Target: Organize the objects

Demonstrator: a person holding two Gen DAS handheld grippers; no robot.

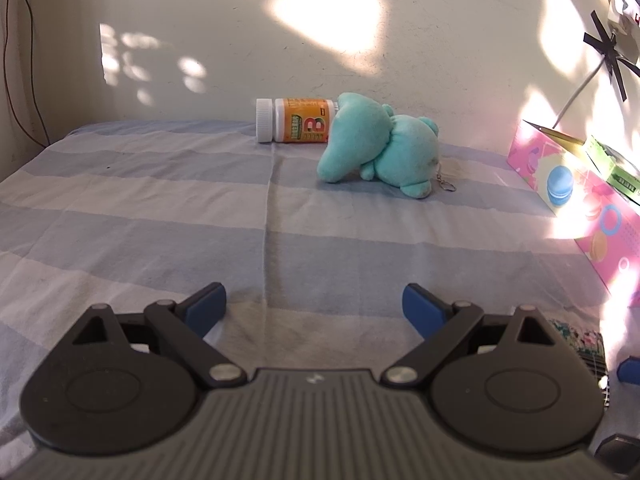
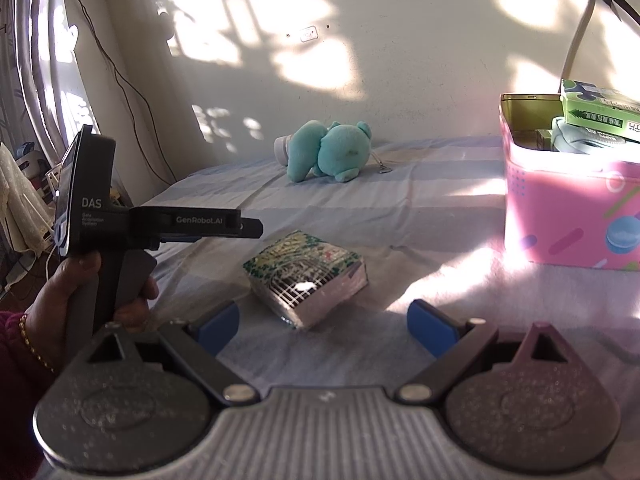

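where sun hits, pink box (image 2: 568, 216) holding green carton (image 2: 596, 110), blue item (image 2: 576, 140)

A cream wall (image 1: 240, 32) rose behind the striped bedsheet (image 1: 140, 208). Dappled sunlight fell across the wall. Curtains (image 2: 36, 80) hung left of it.

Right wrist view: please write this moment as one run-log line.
right gripper: open, empty | left gripper: open, empty | nearest: foil-wrapped patterned packet on striped cloth | pink printed box: partly filled
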